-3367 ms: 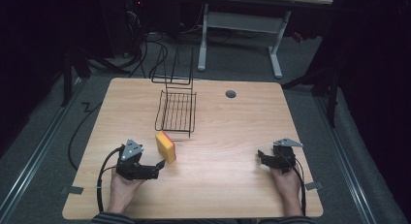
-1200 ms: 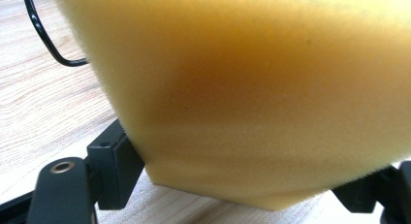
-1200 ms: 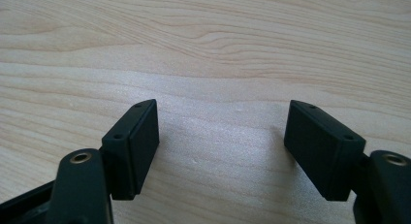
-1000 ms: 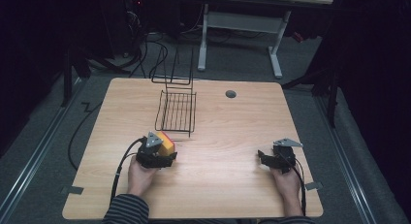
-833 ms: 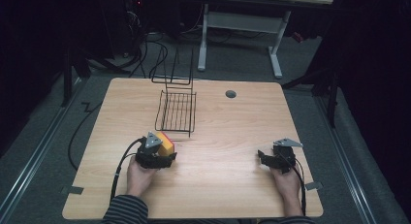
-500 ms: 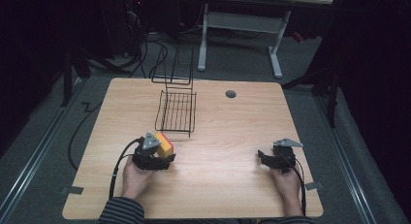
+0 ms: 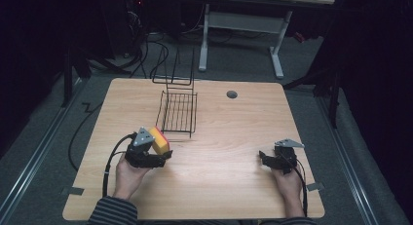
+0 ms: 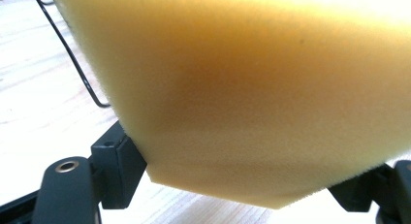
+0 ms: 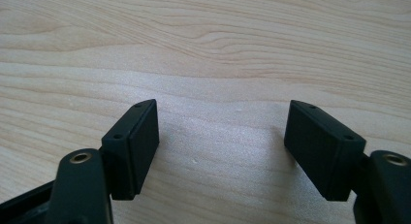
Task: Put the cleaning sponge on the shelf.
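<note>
High view, left gripper (image 7: 146,154) clamping porous yellow sponge (image 7: 159,140) (red-backed, perhaps), wire rack (image 7: 178,110) near, right gripper (image 7: 278,159) jaws apart.

In the left gripper view the yellow sponge (image 8: 252,93) is cut off by the top and right edges, and its surface is blurred. It hides most of the wire rack (image 8: 72,59) behind the fingers. The right finger (image 8: 368,190) is mostly covered by the sponge, so the contact there cannot be seen.
</note>
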